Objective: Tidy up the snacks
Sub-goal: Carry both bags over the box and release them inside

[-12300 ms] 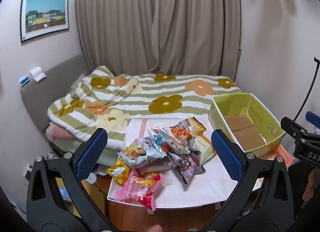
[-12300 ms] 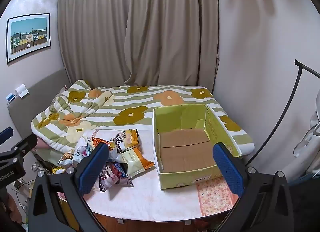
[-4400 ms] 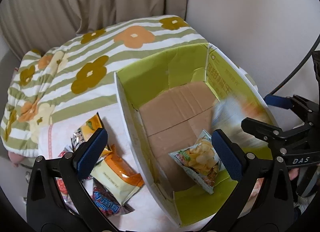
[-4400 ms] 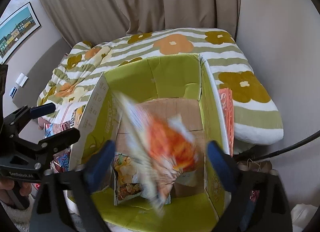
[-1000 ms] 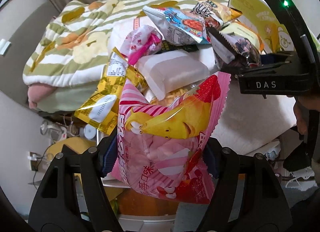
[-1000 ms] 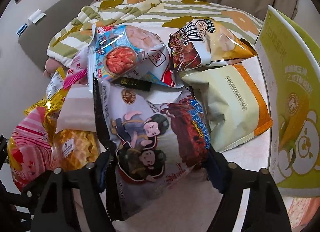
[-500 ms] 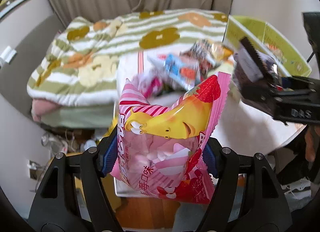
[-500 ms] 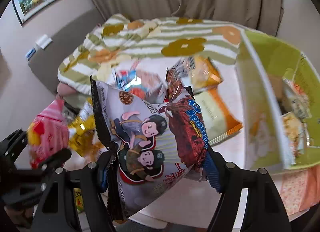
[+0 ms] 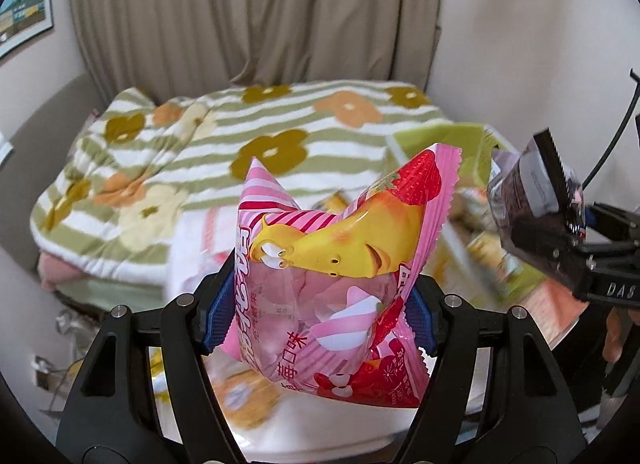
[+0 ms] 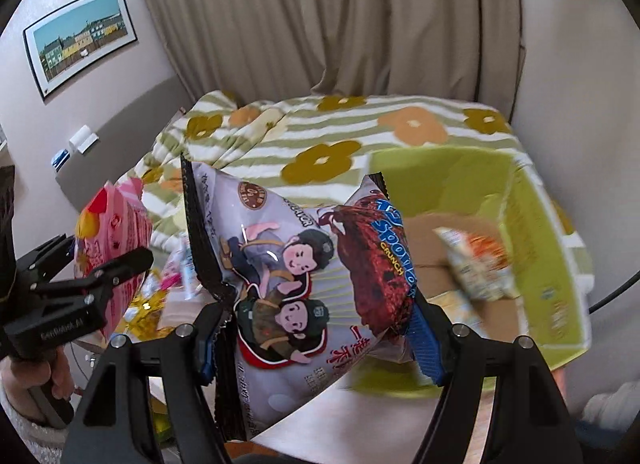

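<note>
My left gripper (image 9: 320,304) is shut on a pink strawberry marshmallow bag (image 9: 340,264) and holds it up above the table. My right gripper (image 10: 316,328) is shut on a grey crunch snack bag (image 10: 296,276) with two cartoon figures, lifted in front of the green cardboard box (image 10: 552,248). The box holds at least two snack bags (image 10: 476,264). The right gripper with its bag shows at the right of the left wrist view (image 9: 560,232). The left gripper with the pink bag shows at the left of the right wrist view (image 10: 108,248).
More snack bags (image 10: 168,284) lie blurred on the white table (image 9: 320,436) left of the box. A bed with a striped flower blanket (image 9: 240,143) lies behind the table. Curtains and walls stand beyond it.
Both grippers have lifted their bags higher and swung right toward the box. The views now look more level across the bed.
</note>
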### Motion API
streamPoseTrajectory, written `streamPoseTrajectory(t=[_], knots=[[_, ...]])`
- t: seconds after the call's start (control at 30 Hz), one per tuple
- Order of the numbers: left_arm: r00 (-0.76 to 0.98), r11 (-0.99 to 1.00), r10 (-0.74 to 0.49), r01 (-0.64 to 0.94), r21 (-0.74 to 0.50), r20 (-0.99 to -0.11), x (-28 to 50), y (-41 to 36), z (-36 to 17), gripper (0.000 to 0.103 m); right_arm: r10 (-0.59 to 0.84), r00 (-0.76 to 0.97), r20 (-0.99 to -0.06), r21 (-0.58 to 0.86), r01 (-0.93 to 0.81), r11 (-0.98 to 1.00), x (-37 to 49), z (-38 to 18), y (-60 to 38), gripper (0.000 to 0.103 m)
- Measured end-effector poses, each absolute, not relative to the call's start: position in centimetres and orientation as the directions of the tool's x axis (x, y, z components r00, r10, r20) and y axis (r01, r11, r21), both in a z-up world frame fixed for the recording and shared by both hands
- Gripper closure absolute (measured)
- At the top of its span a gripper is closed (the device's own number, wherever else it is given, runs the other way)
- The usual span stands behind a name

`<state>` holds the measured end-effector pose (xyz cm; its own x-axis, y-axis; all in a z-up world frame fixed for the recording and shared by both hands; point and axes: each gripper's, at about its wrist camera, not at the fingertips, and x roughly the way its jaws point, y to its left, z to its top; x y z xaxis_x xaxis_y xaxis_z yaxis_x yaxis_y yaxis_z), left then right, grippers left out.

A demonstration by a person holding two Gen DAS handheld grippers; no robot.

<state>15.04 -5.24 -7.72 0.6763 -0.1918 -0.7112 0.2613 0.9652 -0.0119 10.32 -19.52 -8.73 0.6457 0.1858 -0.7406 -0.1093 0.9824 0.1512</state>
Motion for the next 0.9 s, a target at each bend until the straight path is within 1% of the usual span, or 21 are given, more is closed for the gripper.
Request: streamPoseTrajectory(t=[0.23,0.4,0.53,0.73,0.77,0.8,0.87,0.9], knots=[[0.665,0.949,-0.255,0.31,-0.052,-0.702,17.9,-14.5,-7.3,0.035,0.165,0.65,-0.742,0.126,-0.107,0.986,11.9,-7.9,-27.3,0.033],[0.623,0.94,-0.285,0.332,-0.083,-0.728,20.1,-19.8,-8.1,0.035,0.164,0.635,-0.755,0.129,-0.101,0.986,12.5,-8.5,-31.1,0.033],[0.581,0.933,-0.294,0.347,-0.095,-0.759,21.7,-22.8,-8.9,0.035,0.174,0.616,-0.768,0.154,-0.085,0.984,12.7,-9.3,-33.7,0.033],[0.52,0.914,-0.312,0.393,-0.102,-0.795,23.7,-25.0,-10.4,0.034,0.164,0.604,-0.78,0.174,-0.042,0.984,13.0,-10.1,-35.5,0.033],[0.509,0.91,-0.315,0.403,-0.102,-0.801,24.1,-25.5,-10.6,0.033,0.161,0.605,-0.78,0.175,-0.037,0.984,13.0,-10.1,-35.6,0.033],[0.502,0.906,-0.319,0.41,-0.104,-0.804,24.2,-25.7,-10.7,0.029,0.156,0.606,-0.78,0.176,-0.028,0.984,12.9,-10.1,-35.7,0.033],[0.496,0.903,-0.318,0.418,-0.098,-0.808,24.9,-26.1,-10.7,0.024,0.155,0.608,-0.779,0.179,-0.021,0.984,12.9,-9.9,-35.8,0.033],[0.5,0.901,-0.312,0.425,-0.086,-0.808,25.1,-26.4,-10.6,0.014,0.152,0.609,-0.778,0.177,-0.019,0.984,13.0,-9.9,-35.8,0.033]])
